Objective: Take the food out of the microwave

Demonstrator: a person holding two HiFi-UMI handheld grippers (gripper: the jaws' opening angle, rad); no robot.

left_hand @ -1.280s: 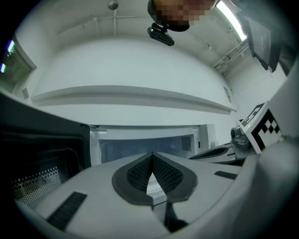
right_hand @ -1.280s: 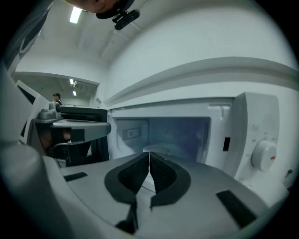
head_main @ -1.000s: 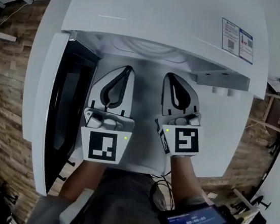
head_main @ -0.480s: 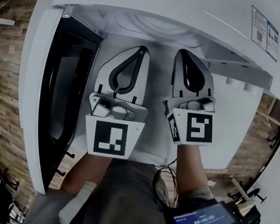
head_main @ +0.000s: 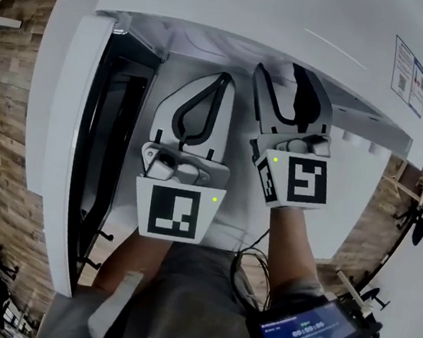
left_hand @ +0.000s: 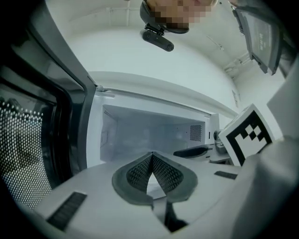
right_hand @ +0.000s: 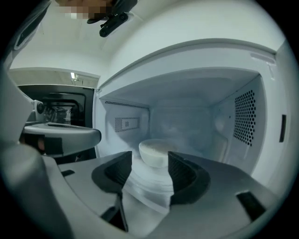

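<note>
Both grippers side by side at the open front of the microwave (head_main: 240, 13).
The left gripper (head_main: 225, 79) points into the microwave's mouth, its jaws closed tip to tip and holding nothing. Just beside it, the right gripper (head_main: 289, 76) reaches slightly deeper into the microwave; its jaws have just been opening and stand partly apart, with nothing clamped between them. The left forearm (head_main: 132, 258) and right forearm (head_main: 291, 248) extend toward the microwave.
</note>
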